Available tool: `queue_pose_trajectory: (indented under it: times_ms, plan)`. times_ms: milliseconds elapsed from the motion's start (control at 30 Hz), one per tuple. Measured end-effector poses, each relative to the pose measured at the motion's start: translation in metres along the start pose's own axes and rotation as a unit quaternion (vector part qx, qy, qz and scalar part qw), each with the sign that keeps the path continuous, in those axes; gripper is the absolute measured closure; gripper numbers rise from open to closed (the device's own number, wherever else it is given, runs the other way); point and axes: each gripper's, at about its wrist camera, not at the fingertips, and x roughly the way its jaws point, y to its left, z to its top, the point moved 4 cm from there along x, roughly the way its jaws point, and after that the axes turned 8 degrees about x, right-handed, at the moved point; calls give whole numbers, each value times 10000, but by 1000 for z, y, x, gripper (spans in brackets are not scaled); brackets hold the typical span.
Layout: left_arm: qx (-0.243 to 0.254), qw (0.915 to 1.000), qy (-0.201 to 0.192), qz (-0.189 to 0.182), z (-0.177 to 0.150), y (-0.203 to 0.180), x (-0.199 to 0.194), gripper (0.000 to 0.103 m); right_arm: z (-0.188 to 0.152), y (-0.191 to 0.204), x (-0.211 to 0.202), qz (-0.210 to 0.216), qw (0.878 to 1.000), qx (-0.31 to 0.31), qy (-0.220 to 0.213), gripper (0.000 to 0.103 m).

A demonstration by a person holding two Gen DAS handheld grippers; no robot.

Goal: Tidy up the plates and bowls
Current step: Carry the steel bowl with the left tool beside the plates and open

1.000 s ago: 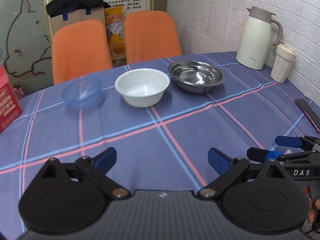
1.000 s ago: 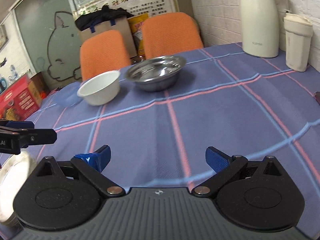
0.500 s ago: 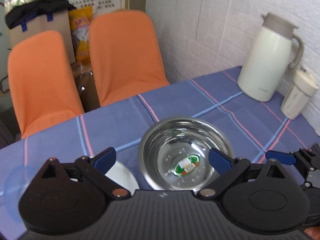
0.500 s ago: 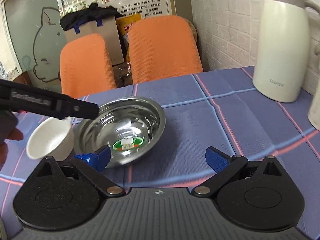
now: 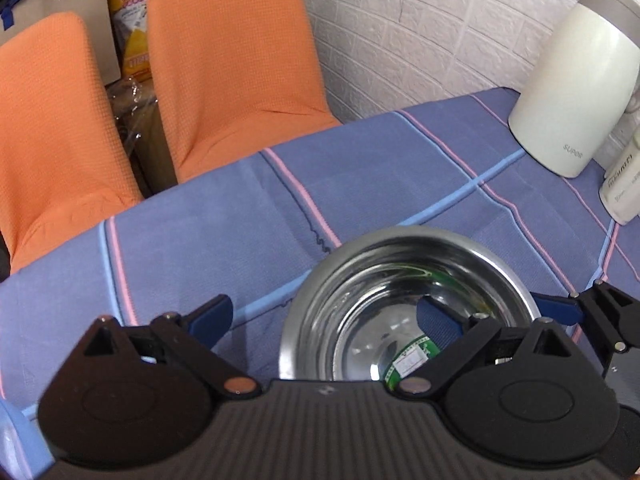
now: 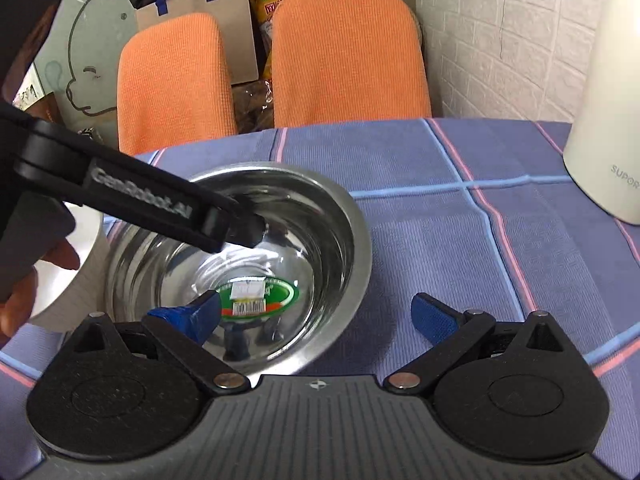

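Observation:
A shiny steel bowl (image 5: 408, 292) with a green sticker inside stands on the blue plaid tablecloth (image 5: 360, 180). My left gripper (image 5: 322, 314) is open and straddles the bowl's left rim, with its right finger inside the bowl. In the right wrist view my right gripper (image 6: 310, 316) is open over the steel bowl's (image 6: 336, 240) right wall, its left finger inside and its right finger outside. A finger (image 6: 160, 208) of the left gripper reaches into the bowl from the left. A white bowl (image 6: 84, 268) touches the steel bowl's left side, partly hidden by a hand (image 6: 24, 284).
A tall white thermos jug (image 5: 572, 80) and a pale cup (image 5: 624, 188) stand at the table's right, by the brick wall. Two orange chairs (image 5: 232, 60) sit behind the far table edge. A cardboard box (image 6: 200, 0) and bags lie behind the chairs.
Both grippers have moved forward across the table to the steel bowl. Each now has one finger inside it. The bowls themselves have not shifted.

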Motion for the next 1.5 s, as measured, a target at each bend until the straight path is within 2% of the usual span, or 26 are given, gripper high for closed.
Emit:
queue_pose_trajectory:
  times_ms: [167,300,433,600,667,767,800,833,1100,1300,1500]
  plan:
    - [132,9999,37,-58,0,-7,5,6,-1,-4,-12,89,9996,223,-124,14]
    - [169,9998,145,-11,-3,-10,9,11,-6,7,-18,302,9995,65,-72,14]
    - [159,9997,196,31,-3,-8,11,11,-7,12,-18,359,9992,23,-152,14]
    - [156,9996,234,8,-3,-11,15,13,0,2,-3,225,9994,251,-122,14]
    - [248,9994,232,73,-4,-15,16,15,-1,3,-3,232,9994,161,-188,16]
    - [333,9993,166,66,-2,-20,13,31,-5,10,-3,396,9989,-18,-254,20]
    - [318,9993,173,42,-1,-22,12,44,-4,11,-1,511,9984,13,-223,19]
    - [319,9993,177,41,0,-23,12,49,-4,13,0,562,9982,8,-211,20]
    - [231,9990,339,-189,-1,-28,8,57,-3,19,-10,626,9977,251,52,20]
    - [137,9990,303,-282,-19,-41,-22,58,-22,32,-47,596,9981,121,8,19]
    - [114,9997,114,-179,-71,-66,-77,59,-72,50,-101,724,9972,85,-179,19]
